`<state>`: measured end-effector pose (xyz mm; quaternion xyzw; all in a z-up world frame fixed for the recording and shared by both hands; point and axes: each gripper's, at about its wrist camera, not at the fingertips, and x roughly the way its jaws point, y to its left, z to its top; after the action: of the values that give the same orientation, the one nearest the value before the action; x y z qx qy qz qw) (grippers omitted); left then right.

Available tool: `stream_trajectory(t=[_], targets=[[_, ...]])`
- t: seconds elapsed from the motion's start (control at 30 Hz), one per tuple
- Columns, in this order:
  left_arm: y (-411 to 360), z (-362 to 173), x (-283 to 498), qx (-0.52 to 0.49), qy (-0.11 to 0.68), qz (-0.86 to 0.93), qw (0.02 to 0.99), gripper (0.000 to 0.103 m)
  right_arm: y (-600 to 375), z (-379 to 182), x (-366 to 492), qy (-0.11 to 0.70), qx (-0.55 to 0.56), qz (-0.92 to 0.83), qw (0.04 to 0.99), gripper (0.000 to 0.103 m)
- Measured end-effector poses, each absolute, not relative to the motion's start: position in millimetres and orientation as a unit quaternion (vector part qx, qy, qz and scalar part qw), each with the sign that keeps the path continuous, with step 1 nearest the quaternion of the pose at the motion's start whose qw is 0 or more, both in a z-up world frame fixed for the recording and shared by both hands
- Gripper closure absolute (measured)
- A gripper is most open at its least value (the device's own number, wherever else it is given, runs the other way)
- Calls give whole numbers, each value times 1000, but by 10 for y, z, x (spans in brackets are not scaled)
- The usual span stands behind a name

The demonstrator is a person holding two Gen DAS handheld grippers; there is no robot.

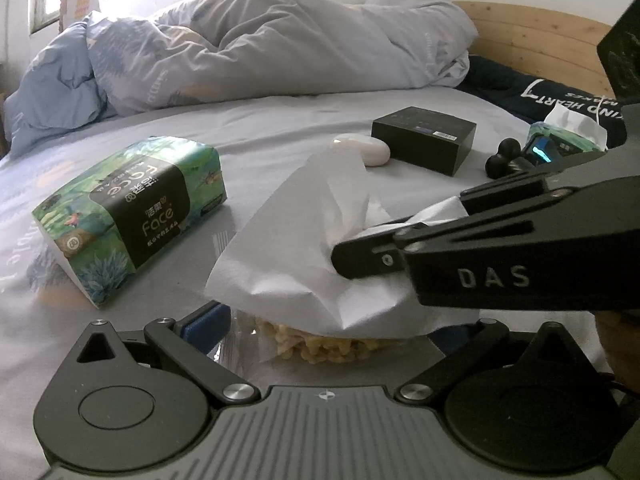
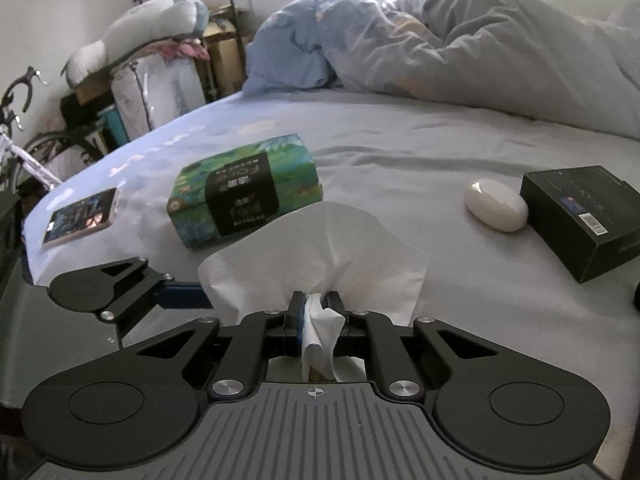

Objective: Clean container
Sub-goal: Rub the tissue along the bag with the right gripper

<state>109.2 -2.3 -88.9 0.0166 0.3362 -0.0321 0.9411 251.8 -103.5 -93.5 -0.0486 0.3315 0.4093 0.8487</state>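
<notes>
Tissue [image 2: 320,256] is pinched in the right jaws, draped over the container [image 1: 320,344] (left jaws grip it).

Counted on the bed: two green tissue packs, one sealed [image 1: 132,216] and one open [image 1: 568,132]; one loose white tissue [image 2: 316,252]; one black box [image 1: 424,138]; one white oval case [image 1: 366,150]; one black two-ball massager [image 1: 506,158]; one phone [image 2: 82,216]; one clear container of yellowish food [image 1: 320,344]; two grippers.

The tissue pack [image 1: 132,216] reads "Face"; the right hand-held gripper [image 1: 360,240] reads "DAS".
</notes>
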Motion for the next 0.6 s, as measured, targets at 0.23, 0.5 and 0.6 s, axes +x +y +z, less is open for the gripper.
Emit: stream_trajectory(t=[0.23, 0.5, 0.6], targets=[[-29, -890, 1093, 16, 336, -32, 941, 0, -1012, -946, 2495, 334, -50, 418, 844, 89], [-25, -891, 1093, 16, 336, -32, 941, 0, -991, -958, 2463, 339, -51, 430, 835, 89], [-25, -891, 1093, 16, 337, -32, 941, 0, -983, -962, 2451, 341, -52, 435, 832, 89]])
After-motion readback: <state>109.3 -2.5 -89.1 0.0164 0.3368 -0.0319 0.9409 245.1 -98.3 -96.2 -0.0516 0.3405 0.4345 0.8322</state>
